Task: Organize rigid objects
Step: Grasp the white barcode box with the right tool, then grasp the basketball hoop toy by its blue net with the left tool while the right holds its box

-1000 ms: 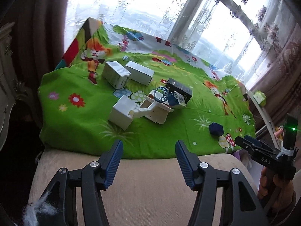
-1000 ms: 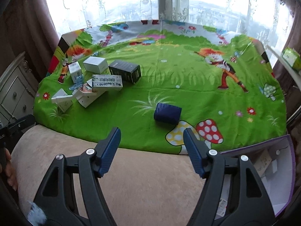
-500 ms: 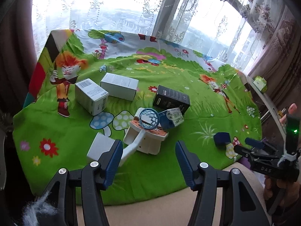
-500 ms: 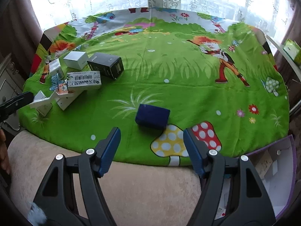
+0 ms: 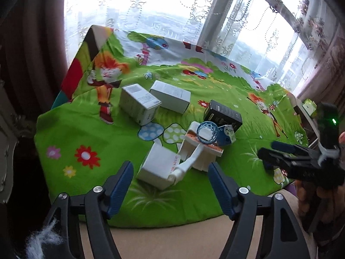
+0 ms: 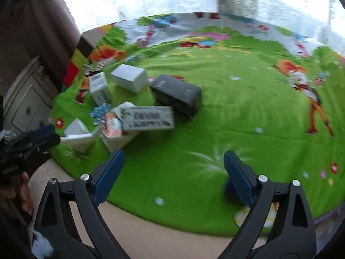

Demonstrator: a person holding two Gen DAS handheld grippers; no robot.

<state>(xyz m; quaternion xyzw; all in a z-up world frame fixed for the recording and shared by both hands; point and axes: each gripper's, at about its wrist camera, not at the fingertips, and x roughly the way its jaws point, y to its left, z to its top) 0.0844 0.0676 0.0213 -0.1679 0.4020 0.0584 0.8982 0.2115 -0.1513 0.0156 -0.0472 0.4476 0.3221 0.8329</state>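
Lace curtains [image 5: 133, 17] and a bright window back a bed or couch spread with a green cartoon sheet [image 5: 71, 129], where a loose pile of small boxes lies toward the left. In the left wrist view the left gripper [image 5: 170, 185] hangs just short of the nearest white box [image 5: 158, 168]; its jaws are opening and nothing sits between the blue pads yet. A white tube-like part [image 5: 187, 166] leans across that box toward an orange-and-white carton [image 5: 200, 151] topped by a blue lattice ring [image 5: 207, 132]. Two more white boxes [image 5: 140, 103] and a black box [image 5: 223, 116] lie behind. The right gripper [image 6: 172, 177] is also opening, empty, its view blurred; a small navy box [image 6: 229, 185] lies on the sheet mostly hidden behind its right finger, well apart from the pile. These look like light cardboard cartons: stiff enough to keep shape, yet liable to dent if squeezed hard, and easy to skid on the soft sheet. The white box is probably best taken across two flat opposite sides, near the middle, clear of the leaning tube, which might roll off. The ring looks thin and is likely to slip or tip if the carton below it is nudged.
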